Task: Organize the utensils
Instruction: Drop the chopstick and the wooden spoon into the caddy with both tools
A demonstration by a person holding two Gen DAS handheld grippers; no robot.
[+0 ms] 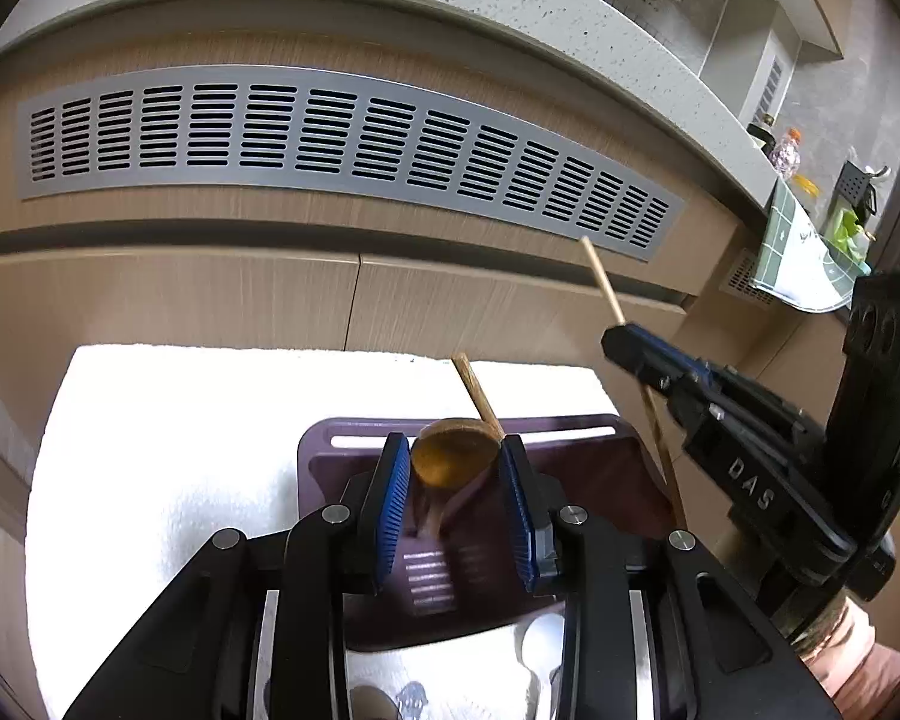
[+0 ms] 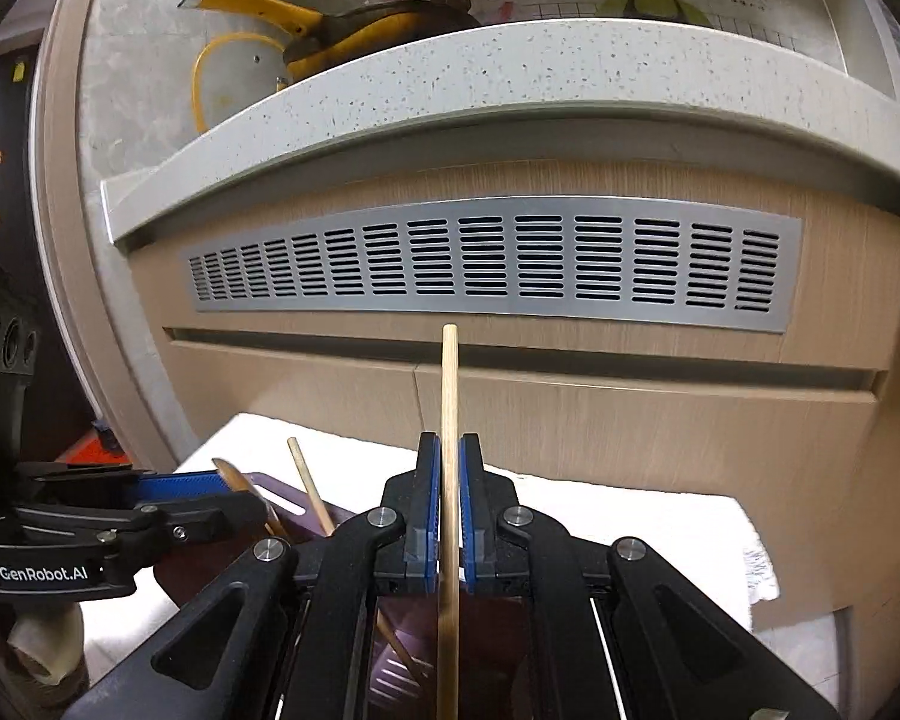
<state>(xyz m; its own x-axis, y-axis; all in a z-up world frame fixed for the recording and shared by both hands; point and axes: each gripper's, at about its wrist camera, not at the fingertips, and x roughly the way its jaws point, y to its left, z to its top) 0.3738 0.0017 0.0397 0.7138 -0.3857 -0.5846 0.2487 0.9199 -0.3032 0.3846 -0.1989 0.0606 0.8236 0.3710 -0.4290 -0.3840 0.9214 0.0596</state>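
Observation:
My left gripper [image 1: 456, 441] is shut on the bowl of a wooden spoon [image 1: 450, 462], whose handle slants up and away. It hangs over a purple slotted utensil tray [image 1: 330, 456]. My right gripper [image 2: 450, 438] is shut on a pale wooden chopstick [image 2: 449, 384] that stands nearly upright between its blue pads. In the left wrist view the right gripper [image 1: 615, 342] is to the right of the tray with the chopstick [image 1: 600, 279] sticking up out of it. In the right wrist view the left gripper [image 2: 228, 489] is at the left, beside another chopstick [image 2: 309, 483] that leans in the tray [image 2: 270, 489].
The tray rests on a white towel [image 1: 150, 450]. Right behind it stands a wooden cabinet front with a grey vent grille [image 1: 330, 138] under a speckled countertop [image 2: 510, 72]. A white spoon [image 1: 540, 630] lies on the towel near the tray's front edge.

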